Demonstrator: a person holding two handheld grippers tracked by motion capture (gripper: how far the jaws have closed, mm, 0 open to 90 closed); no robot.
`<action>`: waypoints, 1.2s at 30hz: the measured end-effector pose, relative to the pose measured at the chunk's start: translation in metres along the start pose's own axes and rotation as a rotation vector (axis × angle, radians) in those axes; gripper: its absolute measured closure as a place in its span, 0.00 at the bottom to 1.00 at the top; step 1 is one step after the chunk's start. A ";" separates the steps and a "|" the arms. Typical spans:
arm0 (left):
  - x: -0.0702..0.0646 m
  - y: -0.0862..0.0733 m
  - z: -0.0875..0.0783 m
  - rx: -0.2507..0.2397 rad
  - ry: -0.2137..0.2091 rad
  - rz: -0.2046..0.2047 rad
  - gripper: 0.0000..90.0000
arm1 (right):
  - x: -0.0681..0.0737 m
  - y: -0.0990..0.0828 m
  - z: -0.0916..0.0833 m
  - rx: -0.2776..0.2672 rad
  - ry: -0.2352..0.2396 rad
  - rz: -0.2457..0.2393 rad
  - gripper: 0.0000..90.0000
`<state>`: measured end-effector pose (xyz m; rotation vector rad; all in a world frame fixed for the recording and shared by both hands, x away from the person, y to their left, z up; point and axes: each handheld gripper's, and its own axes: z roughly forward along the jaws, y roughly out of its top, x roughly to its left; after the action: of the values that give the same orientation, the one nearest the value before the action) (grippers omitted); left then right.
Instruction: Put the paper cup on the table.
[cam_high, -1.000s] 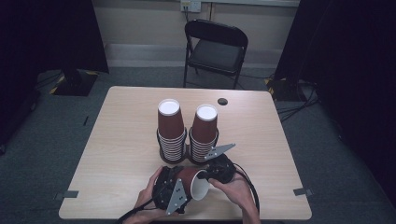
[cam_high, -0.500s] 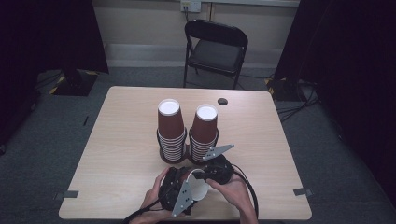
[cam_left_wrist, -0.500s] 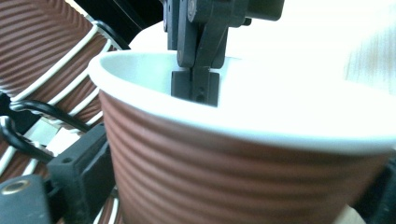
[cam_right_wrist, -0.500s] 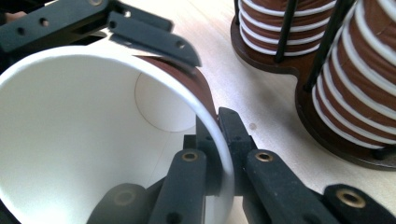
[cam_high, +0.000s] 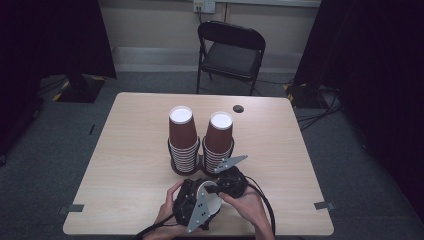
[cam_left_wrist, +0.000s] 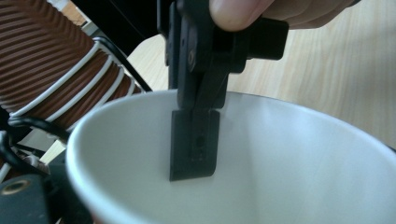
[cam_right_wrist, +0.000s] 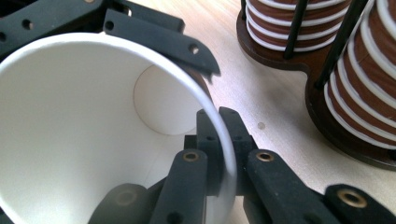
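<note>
A paper cup, brown outside and white inside, lies on its side near the table's front edge between both grippers. My right gripper is shut on its rim, with one jaw inside the cup and one outside; its fingertips pinch the wall. From the left gripper view, that inner jaw hangs in the white mouth of the cup. My left gripper clasps the cup's body from the other side, its black jaws lying along the outer wall in the right gripper view.
Two tall stacks of brown cups stand in a dark wire holder just behind the grippers. A small dark disc lies at the back of the wooden table. A folding chair stands beyond it.
My left gripper and its grey plate have shifted slightly to the right, closer under the right gripper. The right gripper has stayed put, still pinching the rim.
</note>
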<state>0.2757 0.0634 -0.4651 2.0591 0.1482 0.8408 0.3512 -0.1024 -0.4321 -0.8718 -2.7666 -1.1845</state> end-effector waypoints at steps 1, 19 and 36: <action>0.000 0.000 0.000 -0.002 -0.001 -0.001 0.07 | 0.000 0.000 0.000 -0.002 0.001 0.000 0.98; 0.010 -0.008 0.000 -0.038 -0.012 -0.124 0.10 | -0.009 -0.006 -0.001 -0.057 -0.001 0.060 0.83; 0.033 -0.013 -0.011 -0.071 0.026 -0.308 0.10 | -0.008 -0.010 -0.022 -0.302 -0.030 0.099 0.59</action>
<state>0.2966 0.0917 -0.4543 1.8971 0.4319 0.6721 0.3482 -0.1266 -0.4250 -1.0415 -2.5698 -1.6097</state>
